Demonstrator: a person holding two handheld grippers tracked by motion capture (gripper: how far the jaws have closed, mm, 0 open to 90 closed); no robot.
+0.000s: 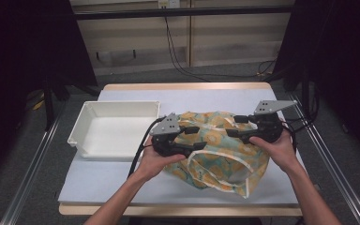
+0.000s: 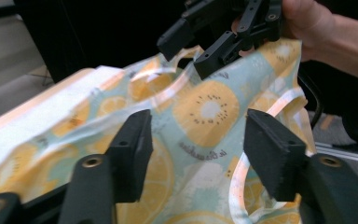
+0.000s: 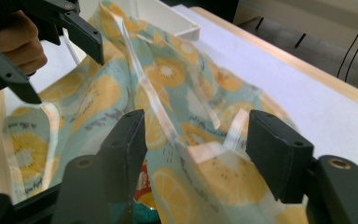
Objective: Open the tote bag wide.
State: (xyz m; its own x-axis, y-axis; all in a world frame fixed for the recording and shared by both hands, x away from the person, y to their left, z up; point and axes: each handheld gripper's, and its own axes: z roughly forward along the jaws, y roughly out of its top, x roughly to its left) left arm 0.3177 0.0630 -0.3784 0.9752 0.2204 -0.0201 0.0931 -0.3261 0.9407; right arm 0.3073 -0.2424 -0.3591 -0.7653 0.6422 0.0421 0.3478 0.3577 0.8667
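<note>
While both the left gripper and the right gripper are held released over the fruit-print bag, which is spread between and beneath them, a fresh pinch on its rim is judged necessary next.

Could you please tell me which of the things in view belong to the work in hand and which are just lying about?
In use:
- fruit-print bag, crumpled on the table
- left tool, jaws apart over the bag
- right tool, jaws apart over the bag

Lying about:
- white tray, beside the bag
- table
- black cables on the floor behind
</note>
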